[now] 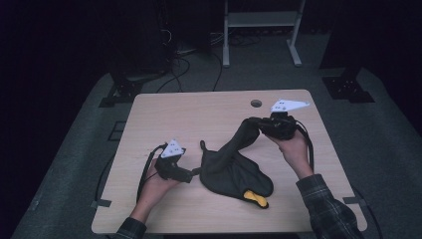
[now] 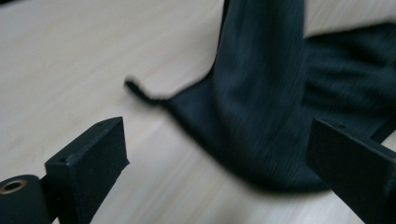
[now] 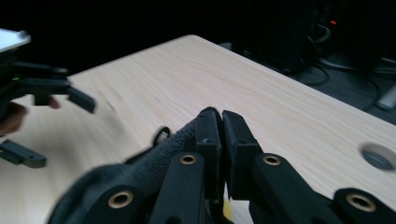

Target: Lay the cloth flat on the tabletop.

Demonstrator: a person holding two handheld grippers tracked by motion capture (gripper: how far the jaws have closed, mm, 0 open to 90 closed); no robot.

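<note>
A black cloth [image 1: 231, 172] lies crumpled on the wooden table [image 1: 199, 114], with a yellow patch [image 1: 256, 198] at its near edge. One end of the cloth rises in a strip up to my right gripper [image 1: 253, 125], which is shut on it. In the right gripper view the jaws [image 3: 220, 135] press together with the cloth [image 3: 140, 172] hanging to their left. My left gripper [image 1: 195, 172] stands open at the cloth's left edge. In the left gripper view its jaws [image 2: 219, 154] are spread wide, and the cloth [image 2: 261, 107] lies just ahead between them, with a thin tail toward the left.
A round cable hole [image 1: 256, 103] sits in the table's far side, to the left of the right gripper. Cables and a white stand frame [image 1: 259, 20] are on the dark floor beyond the table. Bare wood lies to the far left.
</note>
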